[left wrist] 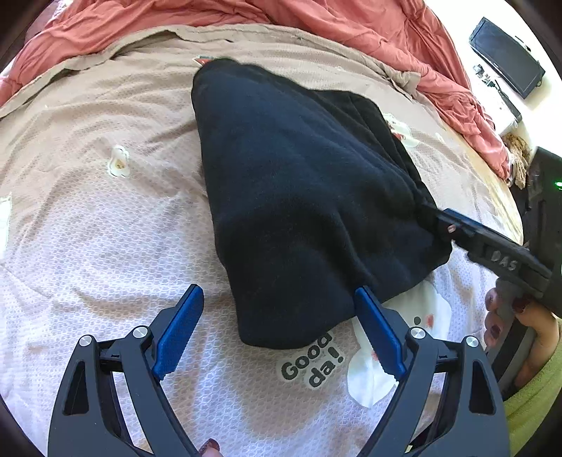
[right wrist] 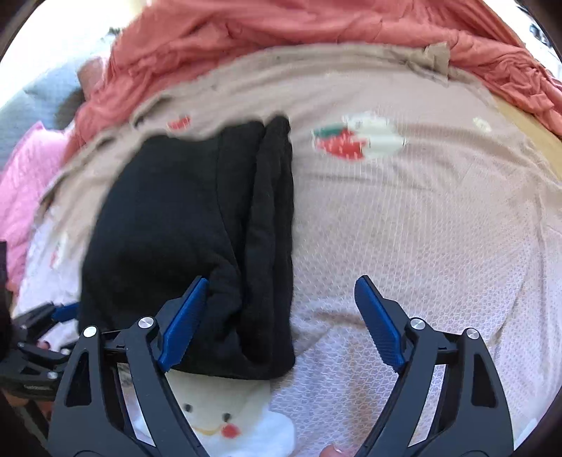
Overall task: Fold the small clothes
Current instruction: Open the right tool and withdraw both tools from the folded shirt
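The black garment [left wrist: 309, 197] is a soft, fleecy knit, already doubled into a thick, rounded-edged bundle; it looks light and limp, not slippery, and will likely sag wherever it is not held, so the sensible hold is at a corner or along a folded edge where several layers can be pinched together. It lies near the middle of the bed, well short of the far edge, its near end toward both tongs; in the right wrist view its right side shows stacked, rolled layers [right wrist: 270, 218].

The left gripper [left wrist: 277, 330] stands spread wide, its blue ribbed pads [left wrist: 179, 334] on either side of the garment's near corner and holding nothing. The right gripper [right wrist: 277, 316] is likewise spread; its left pad touches or sits just over the bundle's near edge, with no cloth pinched.

Beneath is a pale waffle-textured bedspread [left wrist: 105, 225] with printed strawberries [right wrist: 339, 142] and a "Good da!" motif [left wrist: 312, 358]; a rumpled coral quilt [left wrist: 351, 21] is heaped along the far edge.
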{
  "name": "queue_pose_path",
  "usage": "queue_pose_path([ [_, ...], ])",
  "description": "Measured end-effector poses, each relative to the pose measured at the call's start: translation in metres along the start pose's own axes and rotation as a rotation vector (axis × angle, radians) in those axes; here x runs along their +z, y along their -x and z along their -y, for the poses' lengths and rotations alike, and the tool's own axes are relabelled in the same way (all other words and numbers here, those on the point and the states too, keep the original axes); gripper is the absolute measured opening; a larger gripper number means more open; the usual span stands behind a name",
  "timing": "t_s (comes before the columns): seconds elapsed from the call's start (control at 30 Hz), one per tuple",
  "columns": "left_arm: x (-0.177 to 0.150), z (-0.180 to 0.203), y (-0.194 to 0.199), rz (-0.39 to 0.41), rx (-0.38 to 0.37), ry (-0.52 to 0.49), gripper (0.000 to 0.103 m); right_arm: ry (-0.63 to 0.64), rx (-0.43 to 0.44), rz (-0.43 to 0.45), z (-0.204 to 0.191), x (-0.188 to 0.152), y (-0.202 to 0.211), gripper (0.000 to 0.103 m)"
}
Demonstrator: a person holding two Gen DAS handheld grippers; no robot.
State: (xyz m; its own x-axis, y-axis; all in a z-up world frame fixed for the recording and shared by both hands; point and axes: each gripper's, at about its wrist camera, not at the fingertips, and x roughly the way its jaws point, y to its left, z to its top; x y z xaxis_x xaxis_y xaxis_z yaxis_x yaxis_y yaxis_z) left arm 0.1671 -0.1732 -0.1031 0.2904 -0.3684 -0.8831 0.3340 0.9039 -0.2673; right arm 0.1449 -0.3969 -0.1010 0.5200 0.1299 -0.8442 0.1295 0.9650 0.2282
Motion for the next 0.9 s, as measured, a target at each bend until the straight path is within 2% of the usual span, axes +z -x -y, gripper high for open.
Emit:
queue_pose_path([
  [0.07, 0.000, -0.002, 0.007, 0.015, 0.006, 0.000, 0.088, 0.008, -0.001, 0.058, -0.004, 0.001, 0.012, 0.085],
  [0.1, 0.000, -0.003, 0.010, 0.022, 0.009, 0.000, 0.097, 0.012, -0.002, 0.084, -0.006, 0.001, 0.017, 0.089],
  [0.23, 0.002, -0.005, 0.028, 0.061, 0.016, -0.010, 0.098, 0.019, 0.010, 0.170, -0.009, 0.001, 0.037, 0.094],
  [0.57, 0.000, -0.004, 0.067, 0.160, 0.070, -0.012, 0.098, 0.027, 0.029, 0.289, -0.018, -0.007, 0.067, 0.094],
  [0.73, -0.007, 0.003, 0.093, 0.224, 0.104, -0.041, 0.098, 0.084, 0.008, 0.379, -0.036, -0.019, 0.093, 0.094],
  [0.9, -0.019, 0.002, 0.114, 0.254, 0.118, -0.054, 0.098, 0.145, 0.016, 0.414, -0.053, -0.036, 0.116, 0.094],
])
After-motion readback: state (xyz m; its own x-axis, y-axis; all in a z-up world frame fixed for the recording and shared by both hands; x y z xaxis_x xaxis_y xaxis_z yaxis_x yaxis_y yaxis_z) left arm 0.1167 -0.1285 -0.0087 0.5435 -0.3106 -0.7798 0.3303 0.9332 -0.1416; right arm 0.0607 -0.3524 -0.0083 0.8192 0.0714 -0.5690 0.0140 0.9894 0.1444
